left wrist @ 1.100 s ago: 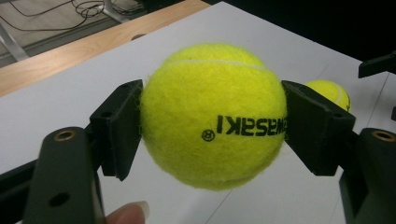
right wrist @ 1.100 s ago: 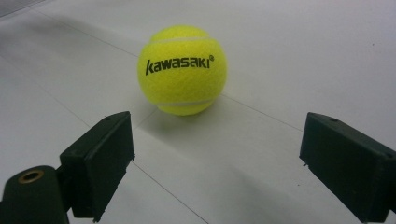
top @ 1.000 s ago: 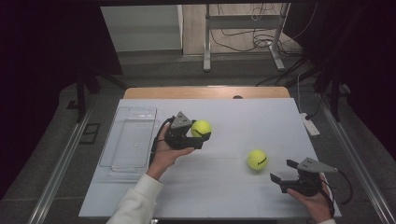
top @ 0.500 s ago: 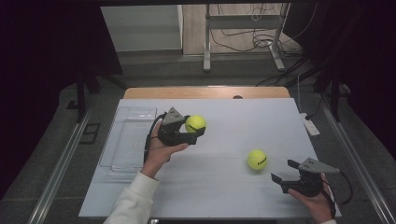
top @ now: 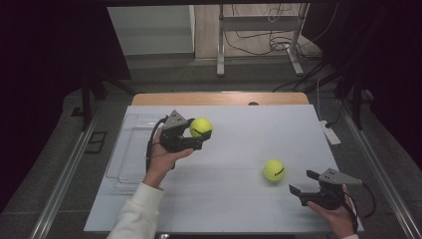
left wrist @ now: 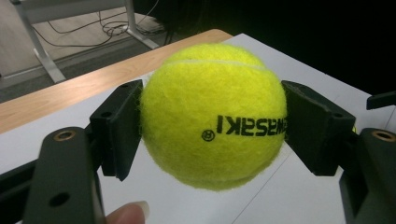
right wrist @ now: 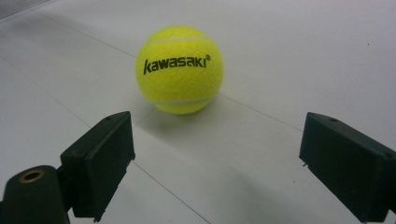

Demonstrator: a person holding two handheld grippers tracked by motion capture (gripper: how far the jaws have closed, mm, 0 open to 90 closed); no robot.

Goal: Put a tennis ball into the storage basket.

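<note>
I see the white table [top: 234, 199] evenly lit from overhead against dark, dim surroundings; soft shadow under the resting ball [right wrist: 179, 69]; near jaws slightly blurred.

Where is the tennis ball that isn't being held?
In the high view the loose tennis ball lies on the white table, right of centre, just ahead of the open right claw and apart from it.

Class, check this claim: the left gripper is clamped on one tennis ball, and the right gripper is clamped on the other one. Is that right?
Not quite. The left gripper does clamp a tennis ball, but the right gripper is open. The right gripper view shows the second tennis ball resting on the white table ahead of its spread fingers, untouched.
</note>
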